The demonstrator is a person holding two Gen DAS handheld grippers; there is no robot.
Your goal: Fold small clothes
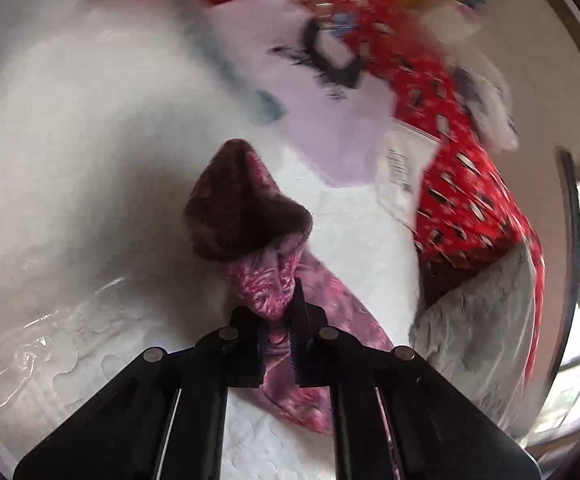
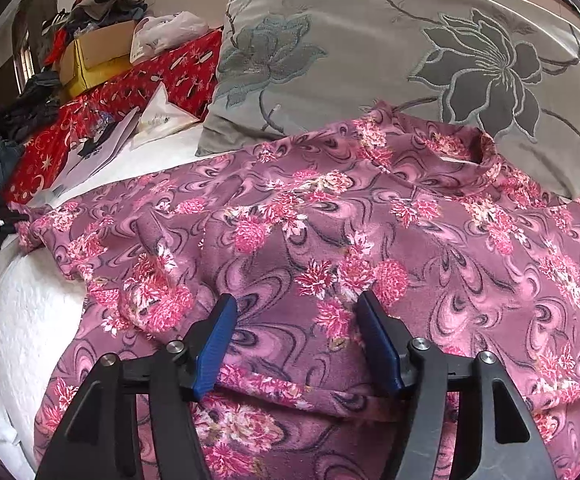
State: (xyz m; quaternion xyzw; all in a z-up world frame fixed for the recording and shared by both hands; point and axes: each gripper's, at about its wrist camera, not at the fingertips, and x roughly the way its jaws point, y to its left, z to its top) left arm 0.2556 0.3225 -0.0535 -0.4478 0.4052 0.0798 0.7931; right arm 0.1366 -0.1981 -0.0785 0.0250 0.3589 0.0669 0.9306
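pink floral top lies spread flat, sleeve pinched by left gripper.

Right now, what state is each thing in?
Left tool: shut on the floral top's sleeve.
Right tool: open, over the top.
Floral top: spread flat, one sleeve pulled sideways.
Grey pillow: propped behind the collar.
Cardboard box: open, clothes piled in.

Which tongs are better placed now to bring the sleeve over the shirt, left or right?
Left, probably: the left tongs already pinch the floral shirt at its sleeve end, while the right tongs are open above the shirt body.
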